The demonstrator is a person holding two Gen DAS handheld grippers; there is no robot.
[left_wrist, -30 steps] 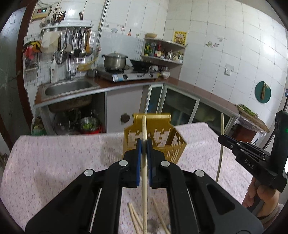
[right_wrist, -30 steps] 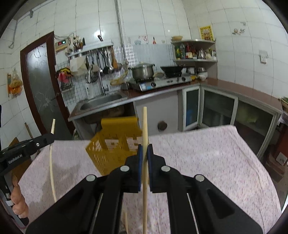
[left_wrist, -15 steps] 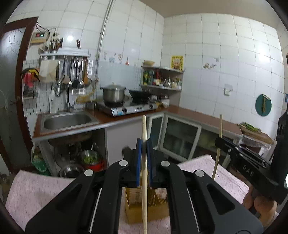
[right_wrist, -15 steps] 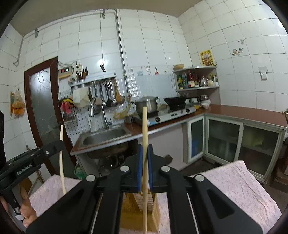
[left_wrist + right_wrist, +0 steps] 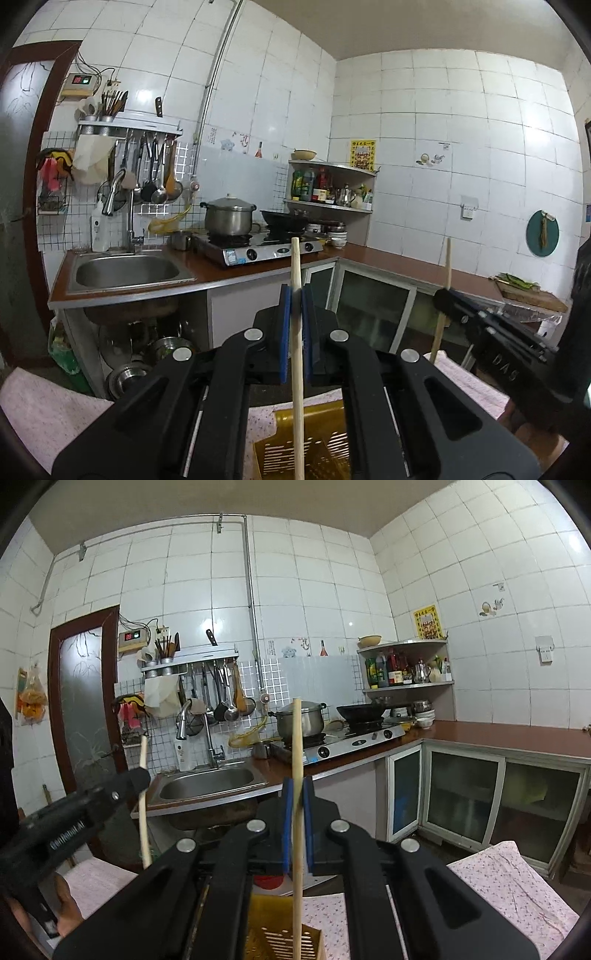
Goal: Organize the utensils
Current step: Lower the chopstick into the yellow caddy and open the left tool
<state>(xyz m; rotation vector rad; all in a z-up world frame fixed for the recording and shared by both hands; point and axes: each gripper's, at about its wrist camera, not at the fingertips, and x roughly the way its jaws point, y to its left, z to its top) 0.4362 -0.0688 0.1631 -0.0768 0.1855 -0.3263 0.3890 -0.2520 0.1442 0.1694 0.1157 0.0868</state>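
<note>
Left claw [image 5: 295, 325]: clamped on upright chopstick [image 5: 296, 332]. Right claw [image 5: 297, 823]: clamped on second chopstick [image 5: 296, 794]. Both raised since a second ago, now directly above yellow basket [image 5: 317, 443]; basket below claws on cloth-covered counter [image 5: 517, 886]. Drop-in likely next.

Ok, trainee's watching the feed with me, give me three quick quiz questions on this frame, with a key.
1. True or false: the left gripper is shut on a chopstick.
2. What does the right gripper hold? A spoon; B chopstick; C nothing.
3. Fill in: the lower ends of both chopsticks point down toward the yellow ____.

Key: 1 true, blue pads clamp it upright. 2 B, the right chopstick. 3 basket, on the pink tablecloth.
</note>
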